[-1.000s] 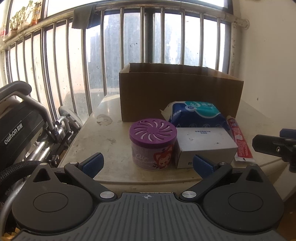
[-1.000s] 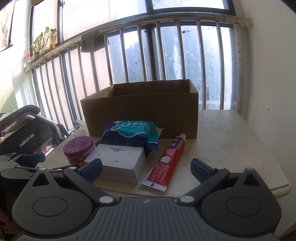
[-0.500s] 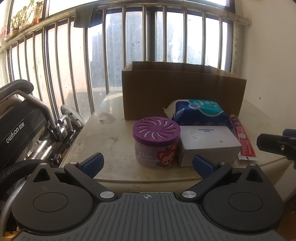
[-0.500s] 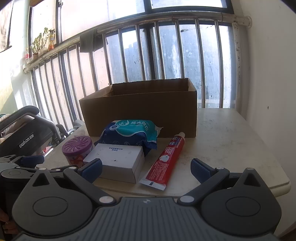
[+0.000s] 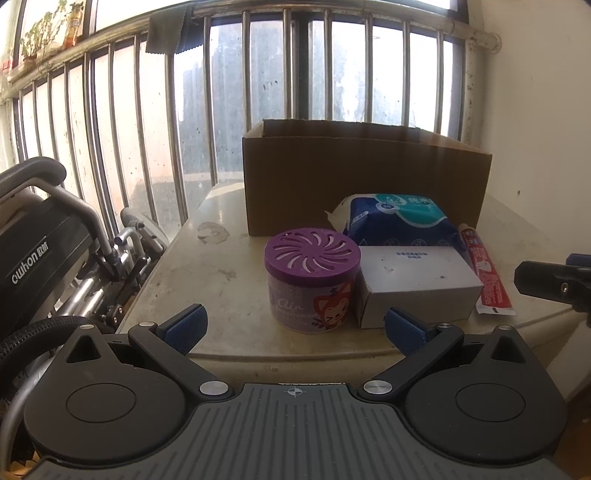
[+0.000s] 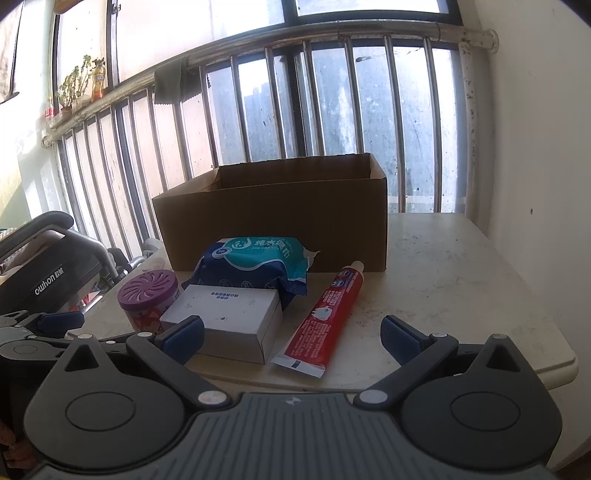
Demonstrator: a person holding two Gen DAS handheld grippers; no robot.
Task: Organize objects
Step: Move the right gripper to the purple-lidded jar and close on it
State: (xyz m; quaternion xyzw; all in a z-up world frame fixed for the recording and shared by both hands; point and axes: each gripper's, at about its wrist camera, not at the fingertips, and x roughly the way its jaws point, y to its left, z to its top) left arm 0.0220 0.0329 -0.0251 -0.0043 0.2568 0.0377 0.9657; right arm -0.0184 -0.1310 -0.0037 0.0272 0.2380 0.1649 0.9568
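Left claw: held at near table edge, fingers spread wide, nothing gripped; blue pads flank the air freshener w/o touching it.
Right claw: held at near edge, fingers spread wide, nothing gripped; toothpaste tail lies btwn the pads in view, no contact seen. Left claw's finger is seen at far left of right wrist view.
Table: pale, stained top; all task items are carried on it.
Air freshener: purple tub w/ vented lid, upright, near front edge, at left end of item group; just beside white box, contact can't be told.
White box: flat carton, lying closed, btwn air freshener and toothpaste.
Toothpaste: red tube, laid flat, cap pointed toward cardboard box, crimped end toward near edge; just right of white box.
Wipes pack: blue/teal soft pack, directly behind white box, in front of cardboard box.
Cardboard box: open-topped, upright, at rear of group; contents not visible.
Wheelchair: folded, parked left of table.
Window bars: metal railing behind table; cloth is hung on top rail.
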